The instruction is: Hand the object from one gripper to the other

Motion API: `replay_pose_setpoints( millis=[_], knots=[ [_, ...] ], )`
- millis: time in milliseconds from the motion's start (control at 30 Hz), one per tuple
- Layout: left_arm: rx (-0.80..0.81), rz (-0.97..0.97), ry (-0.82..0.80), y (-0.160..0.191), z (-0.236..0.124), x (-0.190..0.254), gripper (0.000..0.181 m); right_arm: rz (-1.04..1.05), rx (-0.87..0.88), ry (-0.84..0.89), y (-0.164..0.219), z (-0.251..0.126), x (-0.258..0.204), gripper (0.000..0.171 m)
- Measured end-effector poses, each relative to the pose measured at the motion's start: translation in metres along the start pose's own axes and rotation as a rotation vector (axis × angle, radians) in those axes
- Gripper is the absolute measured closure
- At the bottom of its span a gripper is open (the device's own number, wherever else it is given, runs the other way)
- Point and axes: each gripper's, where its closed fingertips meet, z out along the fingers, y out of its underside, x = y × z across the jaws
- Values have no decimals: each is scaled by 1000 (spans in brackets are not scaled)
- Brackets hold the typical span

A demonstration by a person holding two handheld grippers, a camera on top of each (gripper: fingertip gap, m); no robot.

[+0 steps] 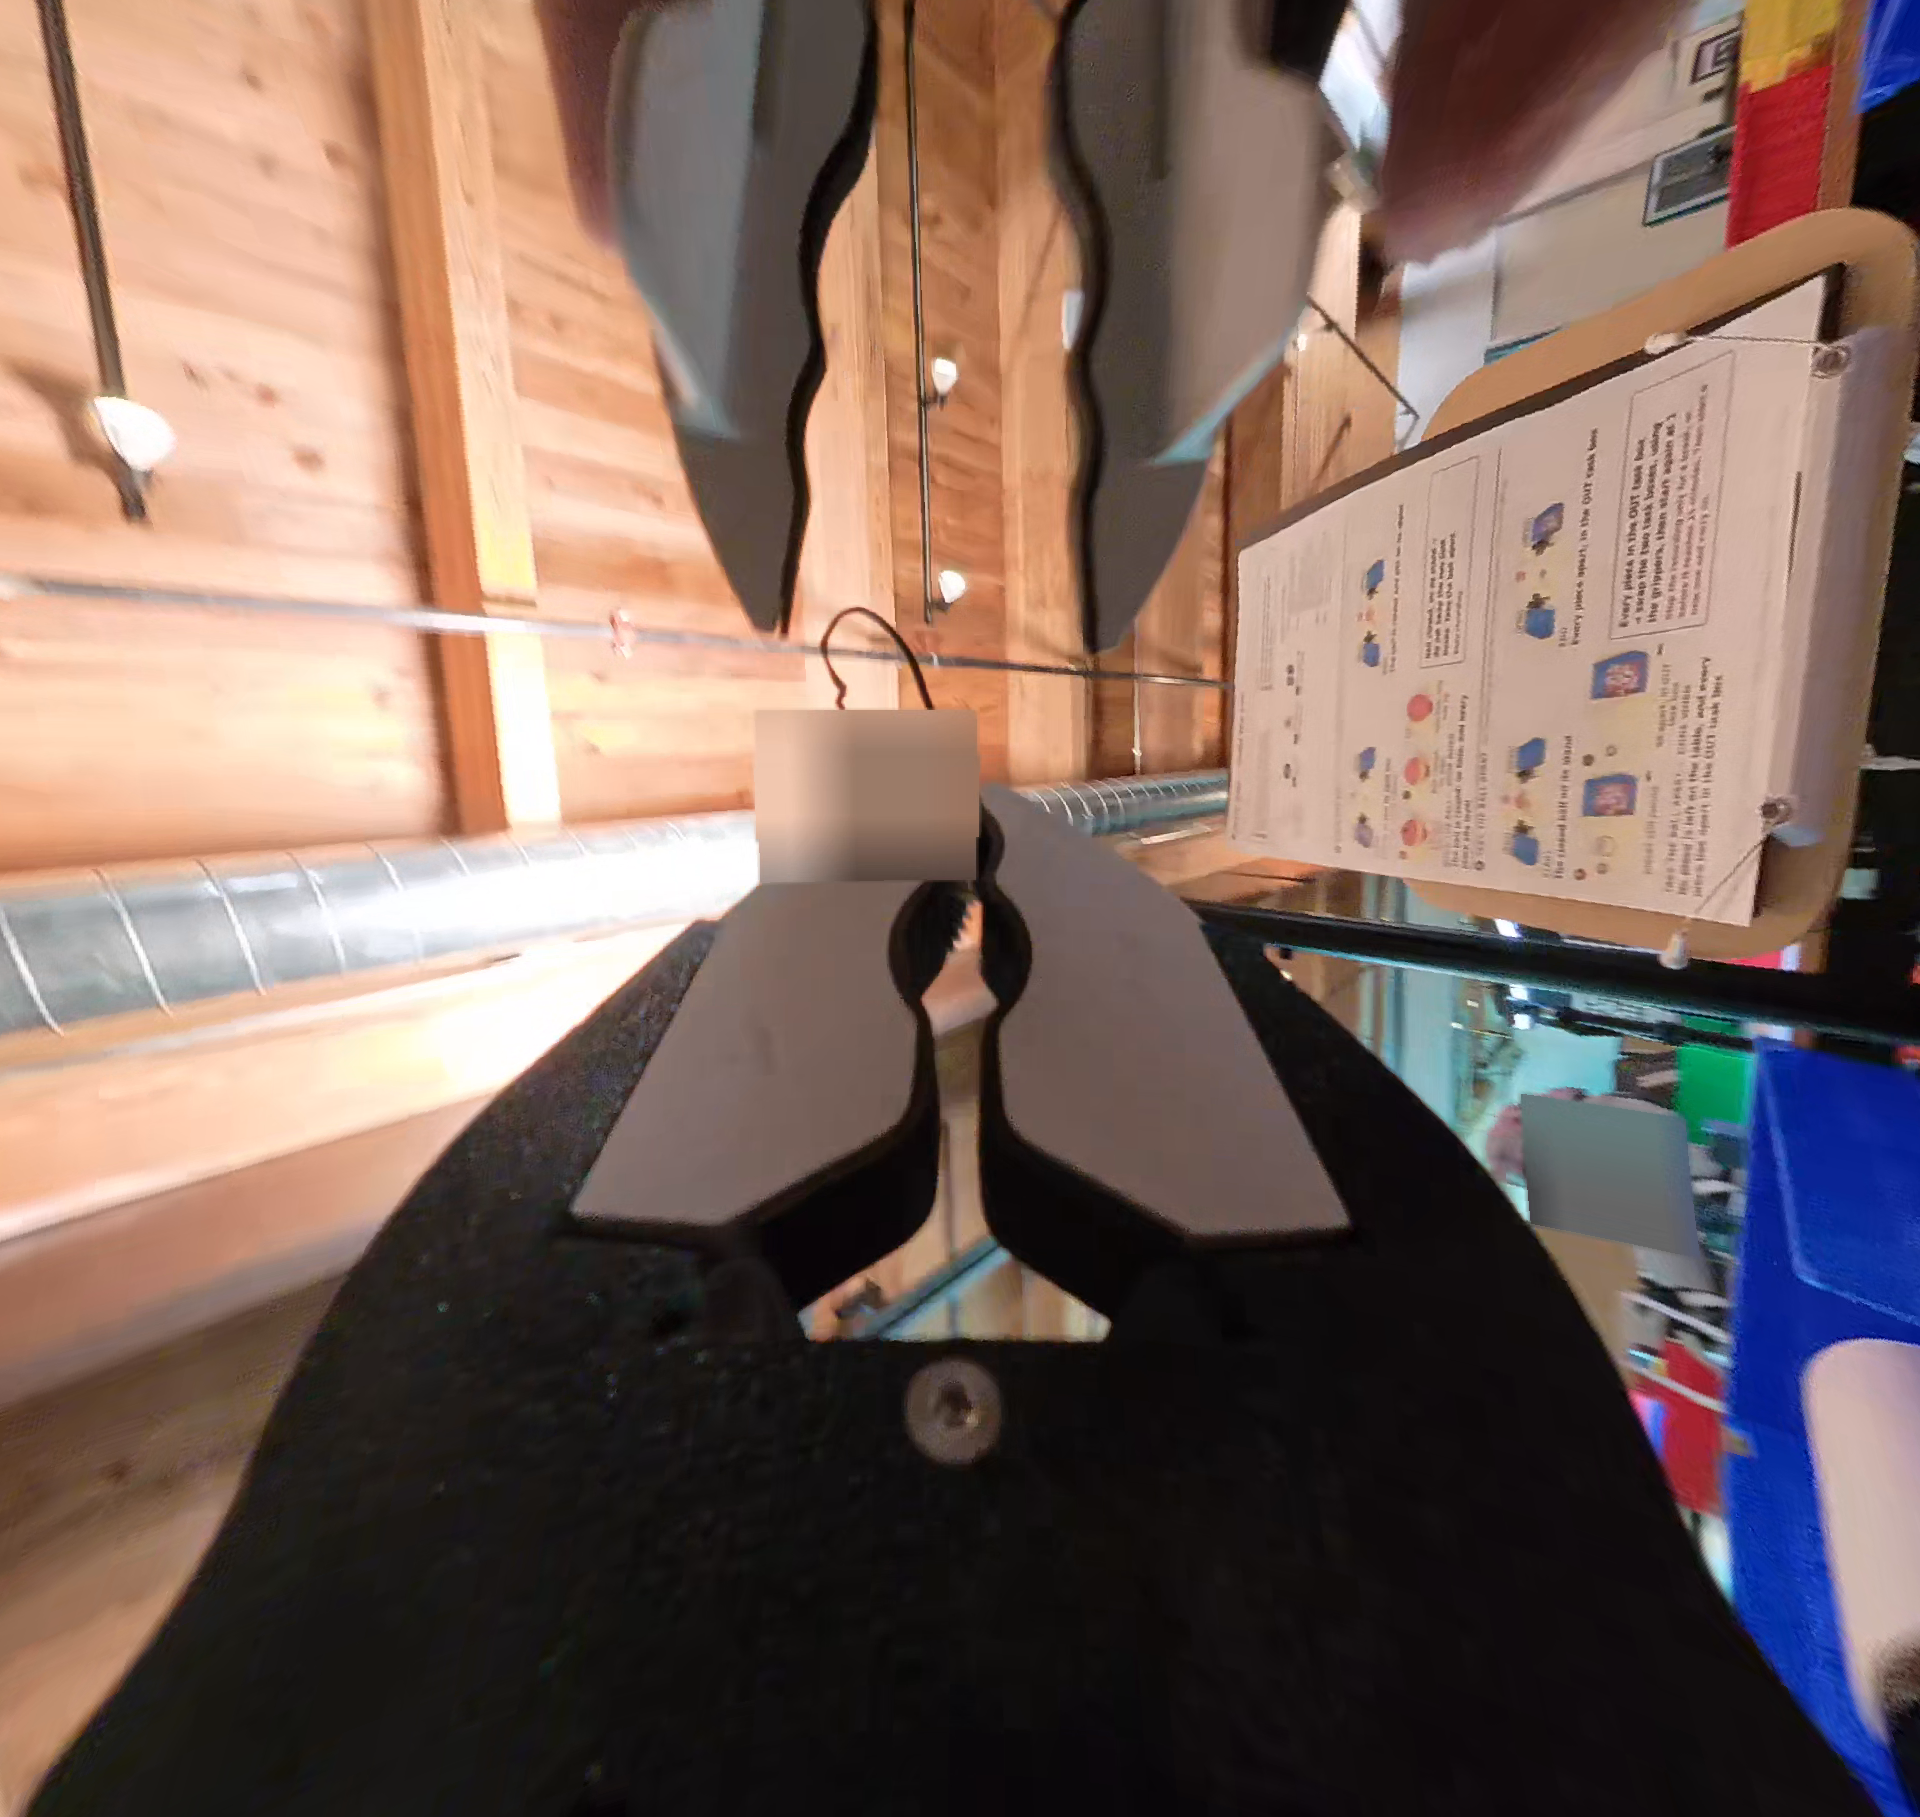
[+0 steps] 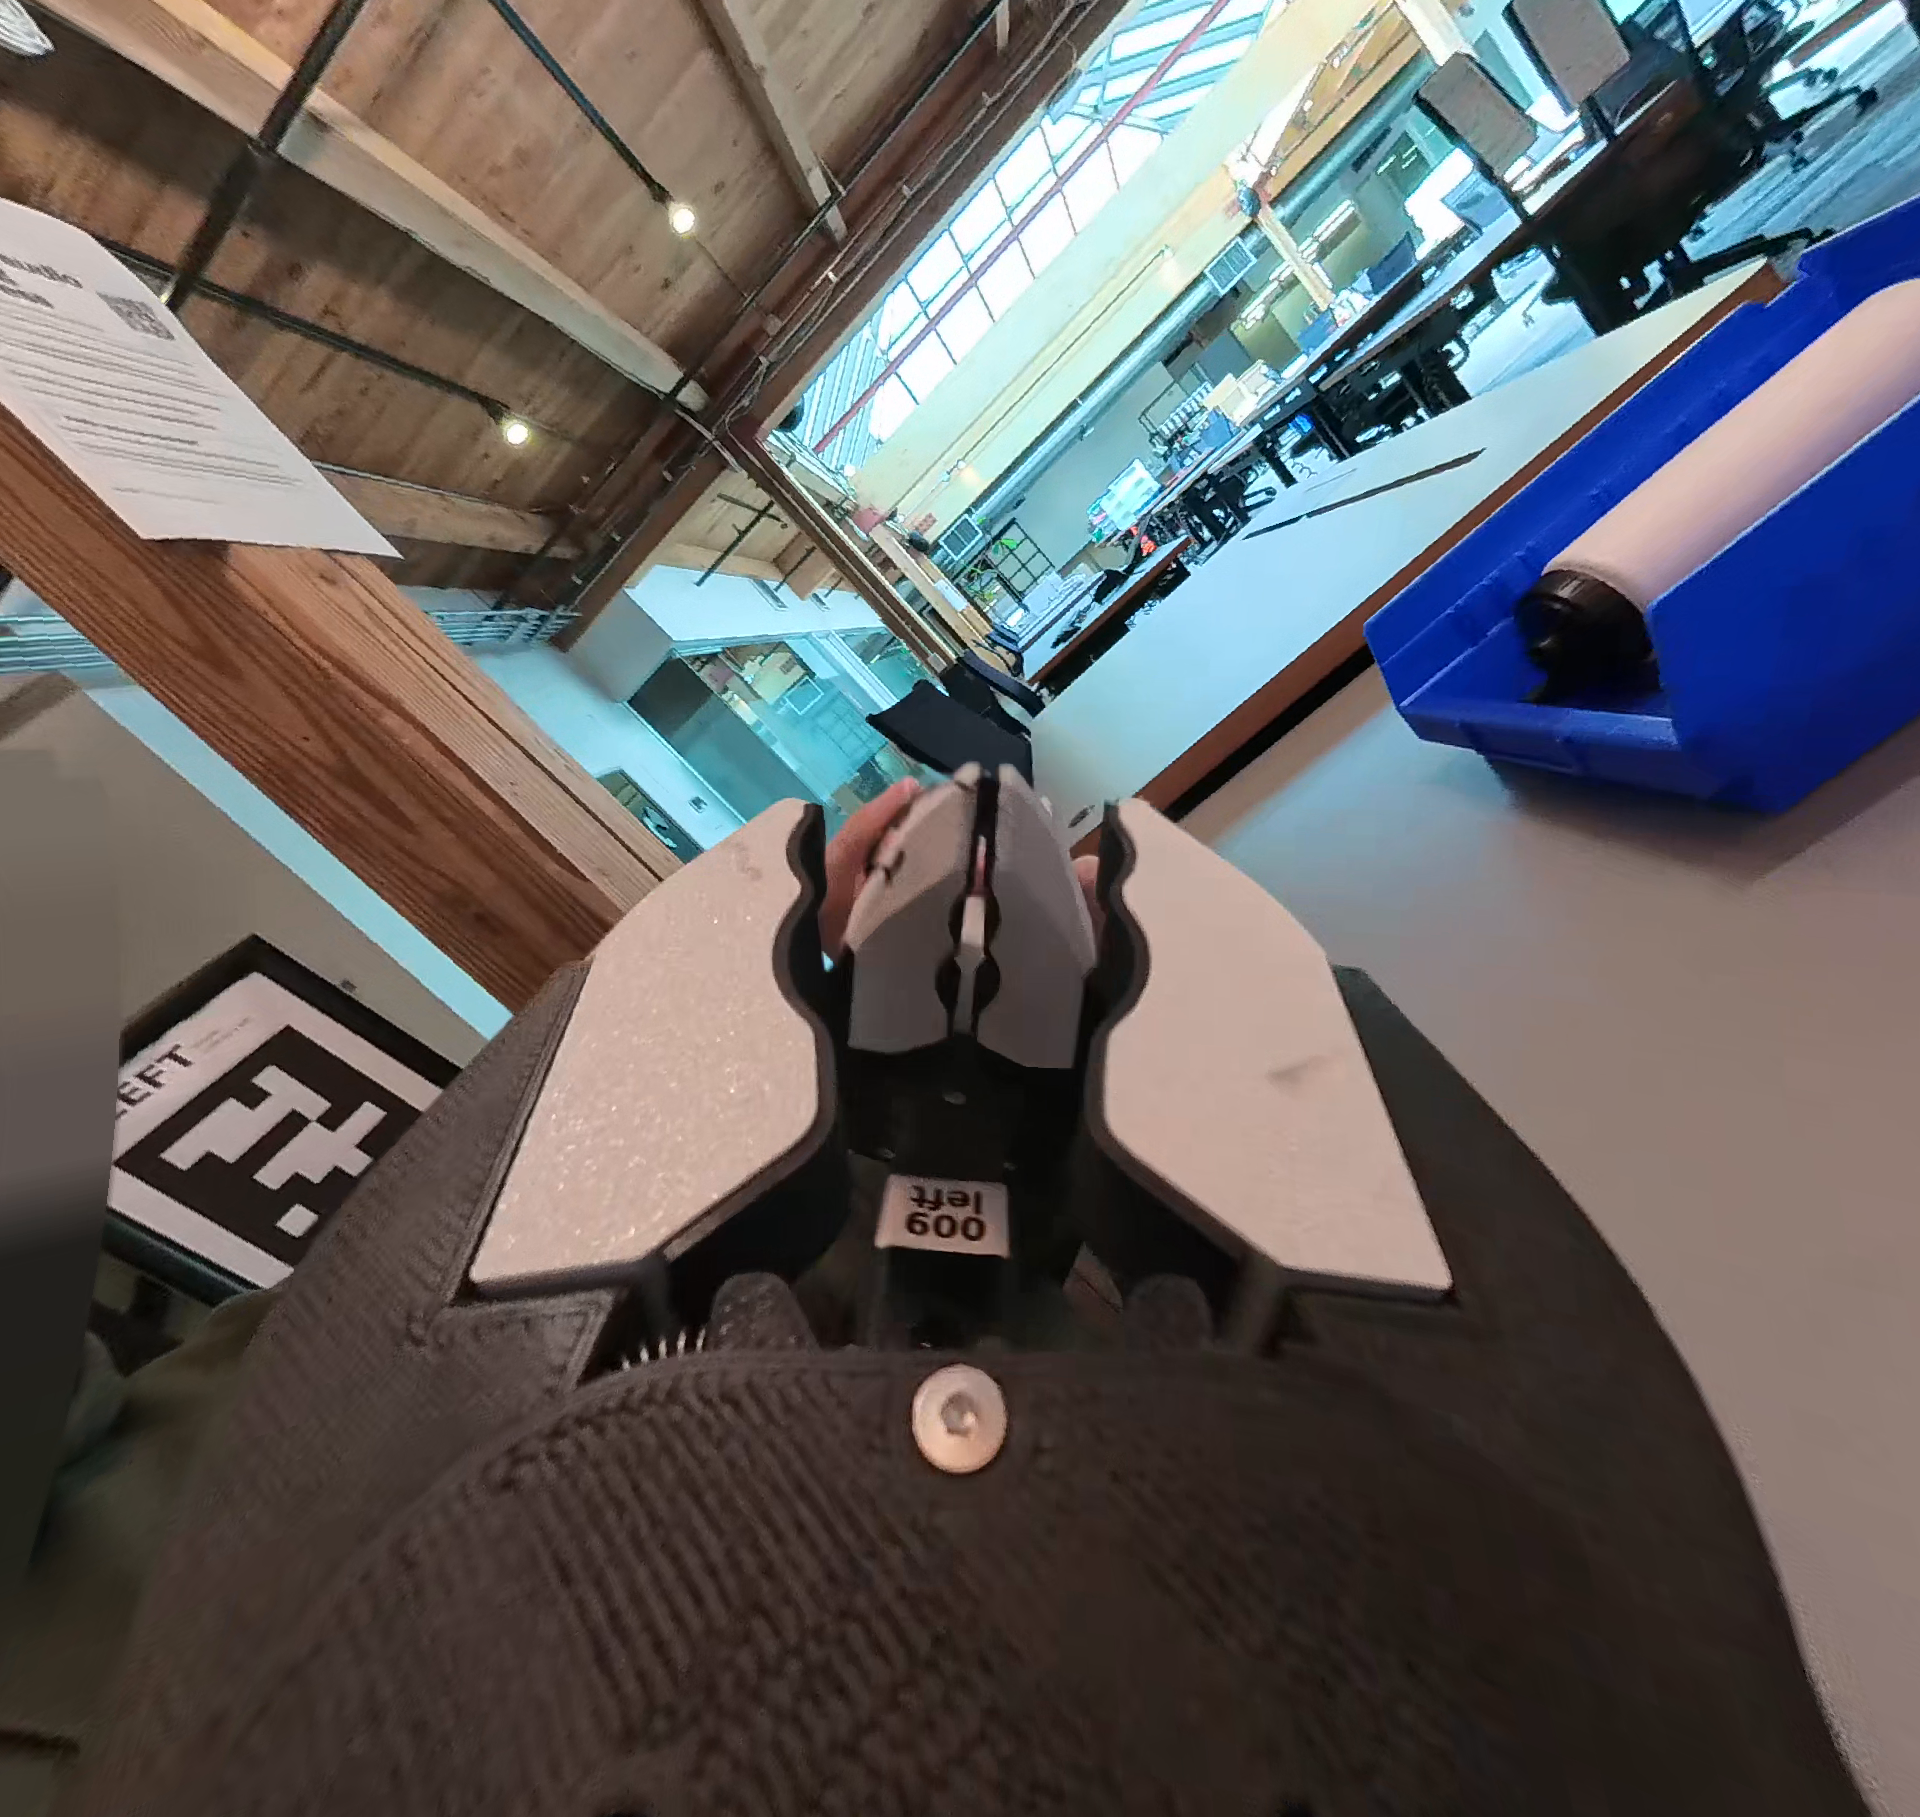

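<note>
My left gripper (image 1: 966,868) is shut on a small thin object. In the left wrist view a mosaic patch hides most of it, and only its black wire hook (image 1: 862,614) sticks out past the fingertips. The right gripper (image 1: 935,629) comes in from above, open, its tips level with the hook. In the right wrist view my right gripper (image 2: 966,811) is open, with its fingers on either side of the left gripper (image 2: 977,832). The left gripper pinches a thin white piece (image 2: 971,920). I cannot tell whether the right fingers touch the object.
A blue bin (image 2: 1662,687) with a white roll stands on the grey table (image 2: 1558,1040) to the right. A wooden post (image 2: 312,707) and a framed marker board (image 2: 260,1123) are on the left. A cardboard board with a printed sheet (image 1: 1558,645) hangs on the right.
</note>
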Motion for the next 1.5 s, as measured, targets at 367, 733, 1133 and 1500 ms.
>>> replay_pose_setpoints(
  millis=[367, 733, 1133, 1500],
  knots=[
    [23, 109, 30, -6, -2, 16, 181, -58, -51, 61, 3, -5, 13, 159],
    [52, -78, 132, -8, -2, 30, 153, -179, -78, 81, 2, -7, 15, 170],
    [296, -2229, 738, -41, 5, -11, 157, -415, 268, -79, -35, -15, -20, 170],
    [339, -2564, 759, -39, 6, -16, 174, -486, 202, -90, -12, 3, -20, 170]
  ],
)
